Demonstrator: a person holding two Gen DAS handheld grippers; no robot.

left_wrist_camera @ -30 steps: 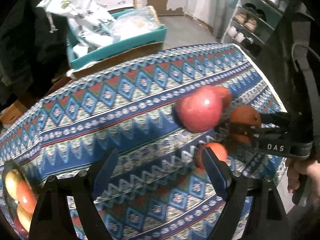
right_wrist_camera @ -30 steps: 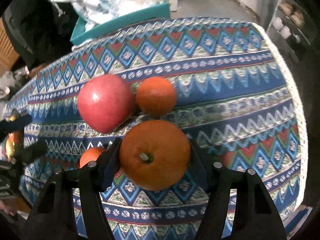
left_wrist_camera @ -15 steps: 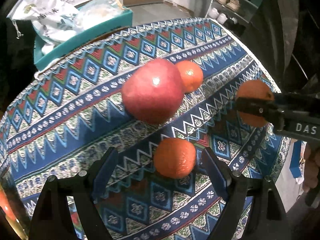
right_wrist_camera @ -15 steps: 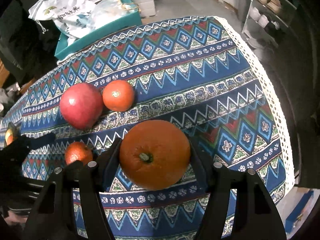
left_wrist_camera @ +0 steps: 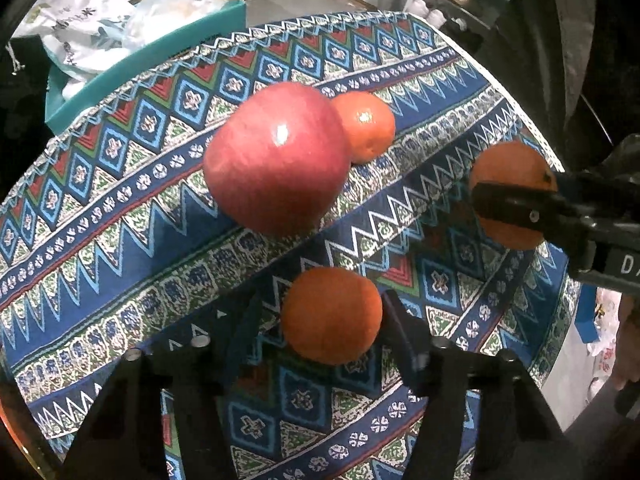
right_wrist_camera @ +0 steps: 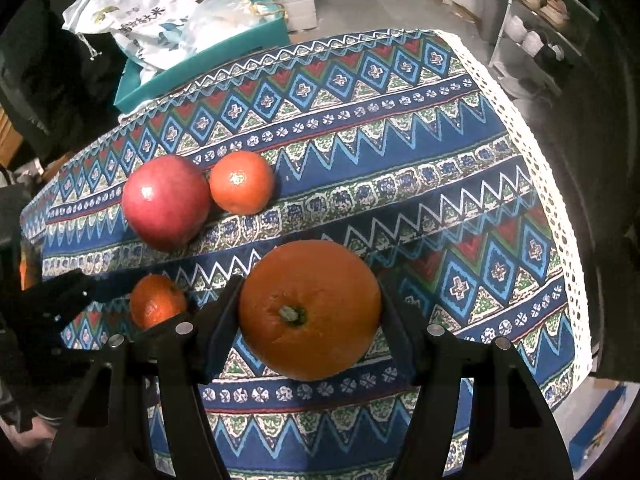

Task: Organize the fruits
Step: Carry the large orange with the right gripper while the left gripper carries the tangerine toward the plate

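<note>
1. left gripper [left_wrist_camera: 332, 320] jaws just closed in around small mandarin [left_wrist_camera: 331, 316] on patterned bench [left_wrist_camera: 120, 240]; pads look touching both sides, right pad blurred.
2. right gripper [right_wrist_camera: 310, 312] jaws clamped on big orange [right_wrist_camera: 310, 308], held above cloth.
3. red apple [left_wrist_camera: 276, 156] touching second mandarin [left_wrist_camera: 366, 124], mid-bench.
4. mandarin likely soft, light, thin-skinned: grip at widest girth, gently. apple heavier, slick.

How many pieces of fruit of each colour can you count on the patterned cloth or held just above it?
Red: 1, the apple.
Orange: 3, the big orange in the right tool, the one between the left tool's fingers, and the one beside the apple.
Total: 4.
</note>
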